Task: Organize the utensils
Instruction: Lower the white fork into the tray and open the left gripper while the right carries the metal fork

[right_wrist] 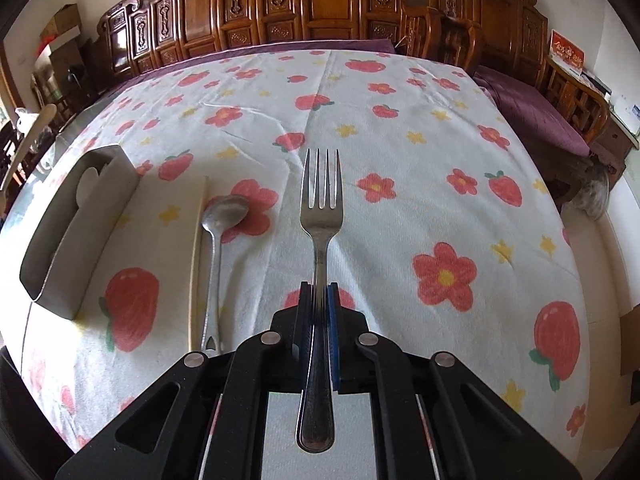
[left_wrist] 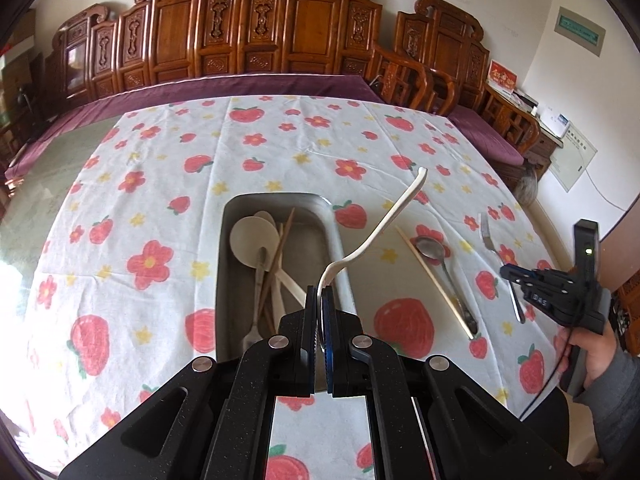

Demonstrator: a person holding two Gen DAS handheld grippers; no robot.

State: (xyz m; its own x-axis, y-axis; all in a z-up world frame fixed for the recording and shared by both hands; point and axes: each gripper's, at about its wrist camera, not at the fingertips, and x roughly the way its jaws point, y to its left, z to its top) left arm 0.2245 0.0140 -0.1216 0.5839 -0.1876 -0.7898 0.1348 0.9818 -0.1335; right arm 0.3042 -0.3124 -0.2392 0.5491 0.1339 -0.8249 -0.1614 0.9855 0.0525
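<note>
Your left gripper (left_wrist: 320,300) has its jaws pinching a white plastic spoon (left_wrist: 376,232) above the steel tray (left_wrist: 276,204); your right gripper (right_wrist: 319,300) has its jaws clamped on a metal fork (right_wrist: 322,216). Right of the tray, a metal spoon (left_wrist: 436,256) and a chopstick (left_wrist: 432,280) lie on the tabletop (left_wrist: 160,184).

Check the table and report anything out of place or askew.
A metal spoon and one chopstick lie loose on the tablecloth beside the metal tray, not in it. The left gripper holds a white spoon and the right gripper a fork. Nothing is spilled or damaged.
</note>
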